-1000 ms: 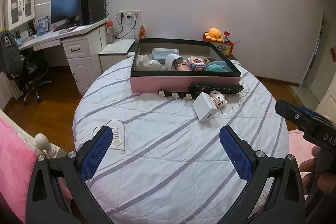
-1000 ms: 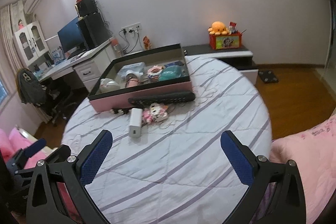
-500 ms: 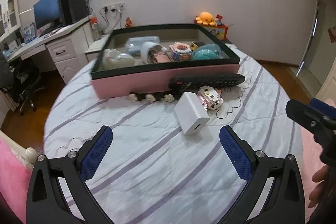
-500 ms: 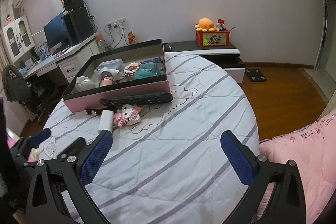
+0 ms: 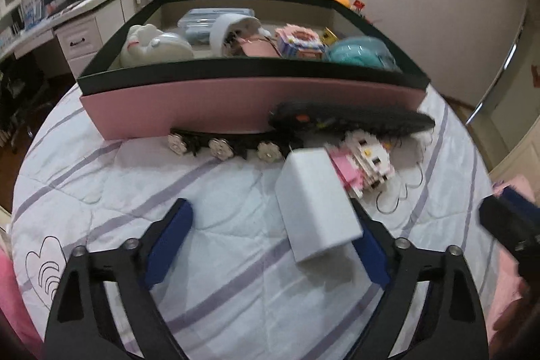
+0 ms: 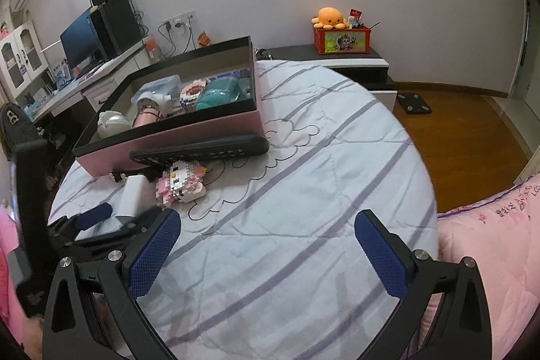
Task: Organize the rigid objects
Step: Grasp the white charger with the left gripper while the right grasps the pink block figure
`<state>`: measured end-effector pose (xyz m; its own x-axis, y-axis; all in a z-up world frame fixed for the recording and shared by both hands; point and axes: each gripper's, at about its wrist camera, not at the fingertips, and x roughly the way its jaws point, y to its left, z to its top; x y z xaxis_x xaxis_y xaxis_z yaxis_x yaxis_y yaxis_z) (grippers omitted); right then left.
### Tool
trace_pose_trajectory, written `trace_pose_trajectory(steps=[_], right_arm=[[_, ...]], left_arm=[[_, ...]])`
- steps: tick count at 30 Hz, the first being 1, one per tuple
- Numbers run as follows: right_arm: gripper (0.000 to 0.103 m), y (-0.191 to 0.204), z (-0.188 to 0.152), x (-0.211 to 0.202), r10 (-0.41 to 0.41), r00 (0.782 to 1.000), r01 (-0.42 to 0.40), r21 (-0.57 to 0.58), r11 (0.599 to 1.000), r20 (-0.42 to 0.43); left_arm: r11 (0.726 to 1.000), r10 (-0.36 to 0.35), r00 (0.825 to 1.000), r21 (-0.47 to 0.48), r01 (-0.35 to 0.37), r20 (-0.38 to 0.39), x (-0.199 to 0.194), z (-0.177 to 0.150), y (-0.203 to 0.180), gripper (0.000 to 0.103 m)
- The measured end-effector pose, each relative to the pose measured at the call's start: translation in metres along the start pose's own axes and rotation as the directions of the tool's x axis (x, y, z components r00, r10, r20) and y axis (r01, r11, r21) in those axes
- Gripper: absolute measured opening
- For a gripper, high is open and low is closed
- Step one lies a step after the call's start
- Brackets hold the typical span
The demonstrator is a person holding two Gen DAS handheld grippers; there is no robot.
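A white charger block point(image 5: 317, 204), plain, smooth and box-shaped with rounded edges, lies on the striped quilt point(image 5: 118, 177) between the blue pads of the left gripper point(image 5: 270, 242). Its near end sits just beside the right-hand pad; the left-hand pad is well apart from it. The jaws are closing around it, though neither pad visibly presses it yet.

At about two o'clock from the block, touching or nearly so, lies a pink and white toy-brick figure point(image 5: 362, 162). At twelve o'clock a long black remote control point(image 5: 351, 120) lies across the front of the pink box point(image 5: 209, 105), and at ten to eleven o'clock a black strap with three pale flower shapes point(image 5: 221, 147) lies along the box's base. The dark-rimmed box holds a white figurine point(image 5: 152, 44), a white cup-like item point(image 5: 233, 31), a small pink brick model point(image 5: 298, 43) and a teal rounded thing point(image 5: 361, 53).

In the right wrist view, the right gripper point(image 6: 270, 255) hangs over bare quilt, jaws spread wide with nothing between them; the block point(image 6: 133, 199) lies at its ten o'clock.
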<state>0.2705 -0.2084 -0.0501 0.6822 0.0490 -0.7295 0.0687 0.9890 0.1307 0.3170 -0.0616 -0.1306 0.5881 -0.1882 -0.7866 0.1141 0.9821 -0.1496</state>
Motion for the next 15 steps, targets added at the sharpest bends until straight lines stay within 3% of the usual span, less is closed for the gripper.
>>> trace_pose_trajectory(steps=[1,5,7,9,15], right_arm=[[0.103,0.002,0.001,0.004,0.004,1.000,-0.004,-0.004,1.000,-0.008],[0.103,0.014,0.003,0.023,0.039,0.998,-0.040,-0.015,0.999,-0.047],[0.103,0.022,0.005,0.031,0.052,0.997,-0.054,-0.024,0.998,-0.059],[0.103,0.033,0.007,0.037,0.069,0.995,-0.072,-0.044,0.996,-0.066],[0.103,0.060,0.009,0.062,0.056,0.994,-0.065,-0.100,0.993,-0.091]], left_arm=[[1.000,-0.004,1.000,-0.014,0.004,0.004,-0.001,0.001,0.005,0.075],[0.998,-0.049,0.999,-0.037,0.050,0.015,-0.007,0.003,0.017,0.058],[0.998,-0.059,0.998,-0.031,0.059,0.017,-0.012,0.000,0.019,0.045],[0.998,-0.059,0.998,-0.030,0.060,0.030,-0.018,-0.001,0.021,0.039],[0.997,-0.045,0.998,-0.059,0.047,0.039,-0.026,-0.005,0.038,0.039]])
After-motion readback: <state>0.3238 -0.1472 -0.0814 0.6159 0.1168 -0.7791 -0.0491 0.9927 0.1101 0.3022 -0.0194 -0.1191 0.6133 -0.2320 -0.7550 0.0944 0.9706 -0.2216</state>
